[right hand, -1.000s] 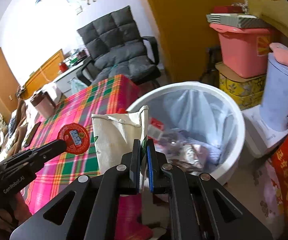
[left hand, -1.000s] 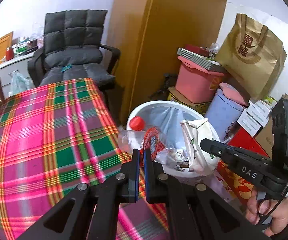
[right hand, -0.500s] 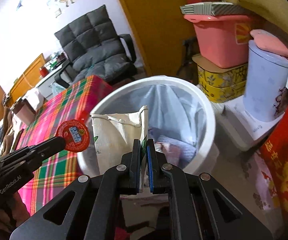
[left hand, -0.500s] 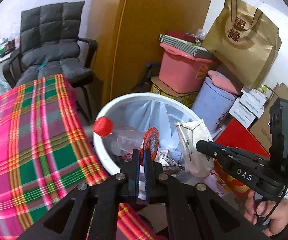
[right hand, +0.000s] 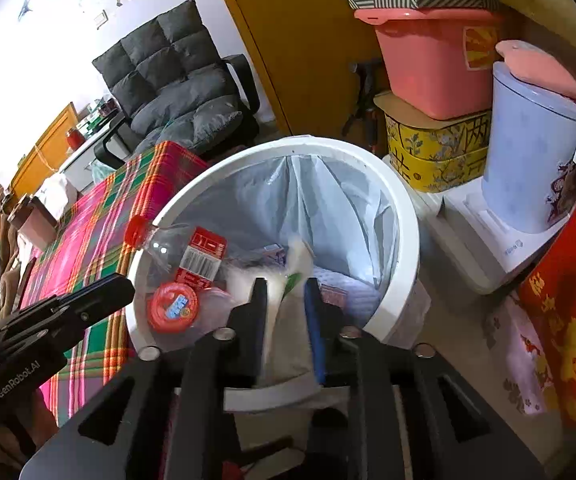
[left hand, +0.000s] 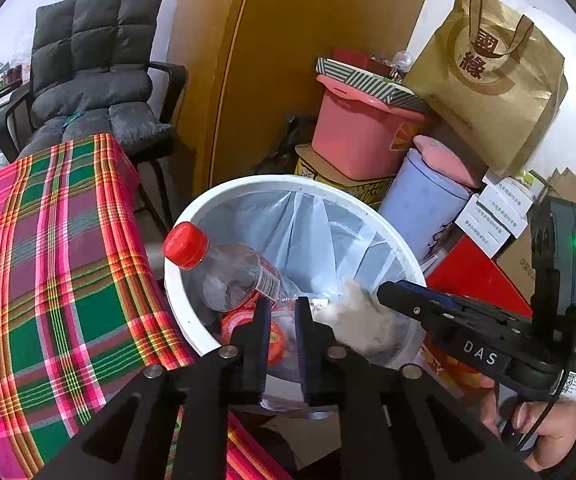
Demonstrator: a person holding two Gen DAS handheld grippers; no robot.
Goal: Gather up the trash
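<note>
Half a second before, our left gripper (left hand: 278,320) pinched the plastic bottle (left hand: 232,276) and our right gripper (right hand: 284,304) pinched the paper bag (right hand: 288,332). Now both had opened a little and let go. The bottle and the blurry bag were dropping into the white trash bin (right hand: 404,216) beside the checked table (left hand: 48,260). We think this drop was nearly done.

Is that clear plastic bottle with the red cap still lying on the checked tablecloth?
No: the clear plastic bottle with the red cap is tipped over the rim into the white round bin, off the cloth.
</note>
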